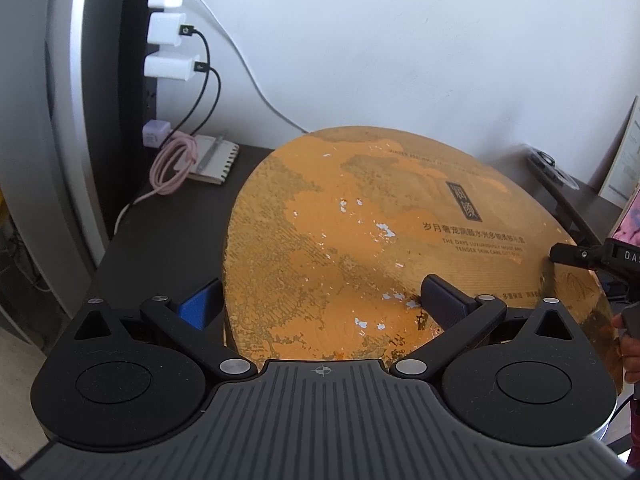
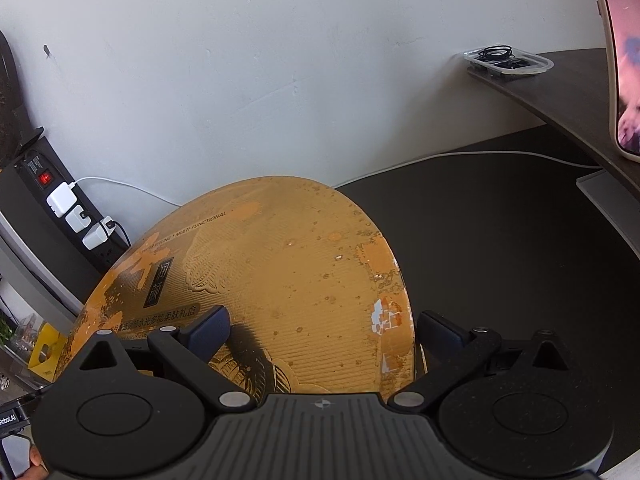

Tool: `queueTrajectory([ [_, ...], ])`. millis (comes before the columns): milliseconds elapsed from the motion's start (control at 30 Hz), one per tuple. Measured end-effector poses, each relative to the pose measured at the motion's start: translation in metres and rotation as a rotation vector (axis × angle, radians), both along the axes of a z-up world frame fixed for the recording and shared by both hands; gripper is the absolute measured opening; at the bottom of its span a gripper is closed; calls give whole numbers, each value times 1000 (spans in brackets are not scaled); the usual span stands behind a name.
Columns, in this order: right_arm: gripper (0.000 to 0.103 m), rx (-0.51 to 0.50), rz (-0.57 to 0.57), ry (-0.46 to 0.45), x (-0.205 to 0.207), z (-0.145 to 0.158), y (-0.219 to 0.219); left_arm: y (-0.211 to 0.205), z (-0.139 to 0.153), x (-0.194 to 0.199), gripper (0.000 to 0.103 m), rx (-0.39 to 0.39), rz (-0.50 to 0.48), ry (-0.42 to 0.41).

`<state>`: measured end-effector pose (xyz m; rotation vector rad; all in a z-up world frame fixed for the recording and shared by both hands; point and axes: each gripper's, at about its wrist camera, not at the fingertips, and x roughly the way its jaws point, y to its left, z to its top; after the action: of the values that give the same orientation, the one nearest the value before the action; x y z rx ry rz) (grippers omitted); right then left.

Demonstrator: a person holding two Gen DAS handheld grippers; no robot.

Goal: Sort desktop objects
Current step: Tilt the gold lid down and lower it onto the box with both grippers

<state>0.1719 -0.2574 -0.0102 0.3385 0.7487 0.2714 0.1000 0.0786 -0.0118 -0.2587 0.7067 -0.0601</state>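
The large, worn orange-and-gold cardboard gift box (image 1: 360,240) lies flat on the dark desk (image 1: 160,240), its far edge close to the white wall (image 1: 400,40). The left tool (image 1: 320,300) is spread wide astride the box's left edge — one blue pad hangs outside the rim, the other over the lid — and nothing is seen to be clamped. The right tool (image 2: 324,332) is likewise spread across the right edge, one finger (image 2: 440,328) outside the side wall, one above the lid.

If the box is to be shifted, both rims are best pinched at matching depth and the box kept level, since a broad, light lid may flex or slip.

Open desk is offered on the right, short of the monitor foot (image 2: 608,196). On the left, room is narrowed by the spiral notebook (image 1: 214,158), the pink coiled cable (image 1: 172,164) and the black power strip (image 2: 80,224).
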Motion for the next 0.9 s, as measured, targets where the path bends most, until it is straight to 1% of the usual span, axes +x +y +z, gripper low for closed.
queueTrajectory([
  [300, 102, 10, -5, 28, 4, -5, 3, 4, -4, 5, 103, 9, 4, 9],
  [667, 102, -10, -8, 26, 8, -3, 12, 4, -9, 8, 103, -10, 7, 26],
  [900, 102, -4, -16, 27, 10, -6, 14, 0, -8, 12, 103, -1, 0, 25],
])
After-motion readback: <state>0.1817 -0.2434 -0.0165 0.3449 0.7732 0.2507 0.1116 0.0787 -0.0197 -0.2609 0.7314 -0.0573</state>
